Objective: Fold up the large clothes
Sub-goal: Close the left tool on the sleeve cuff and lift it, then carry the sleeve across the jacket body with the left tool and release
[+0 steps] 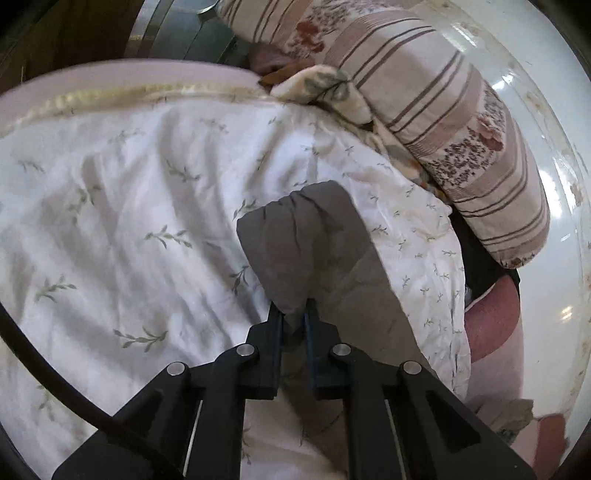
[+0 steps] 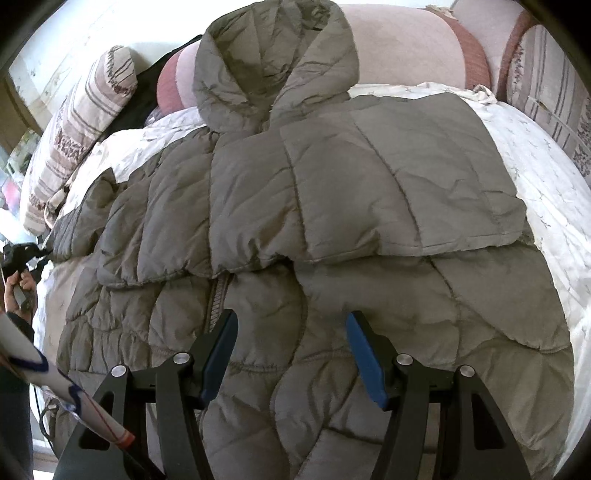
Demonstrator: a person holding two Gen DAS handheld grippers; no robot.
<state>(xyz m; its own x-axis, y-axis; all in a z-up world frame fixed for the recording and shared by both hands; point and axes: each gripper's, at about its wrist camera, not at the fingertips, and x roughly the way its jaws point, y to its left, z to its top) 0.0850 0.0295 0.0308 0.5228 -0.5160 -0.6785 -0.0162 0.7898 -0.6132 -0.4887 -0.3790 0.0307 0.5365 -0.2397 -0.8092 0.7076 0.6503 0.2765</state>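
A grey quilted hooded jacket [image 2: 332, 206] lies spread on a white leaf-print bedsheet [image 2: 546, 206], hood at the far side, both sleeves laid across the chest. My right gripper [image 2: 291, 332] is open and empty, hovering over the jacket's lower middle. My left gripper [image 1: 294, 314] is shut on the grey sleeve cuff [image 1: 295, 251] and holds it just above the sheet [image 1: 147, 206]. The left gripper also shows in the right wrist view [image 2: 22, 254] at the far left edge, at the sleeve's end.
Striped floral pillows [image 1: 461, 129] [image 2: 81, 122] lie at the bed's head, with a pink-and-red bolster [image 2: 406, 48] behind the hood. A white wall [image 1: 546, 92] runs beside the bed. Dark furniture [image 1: 177, 33] stands beyond the mattress edge.
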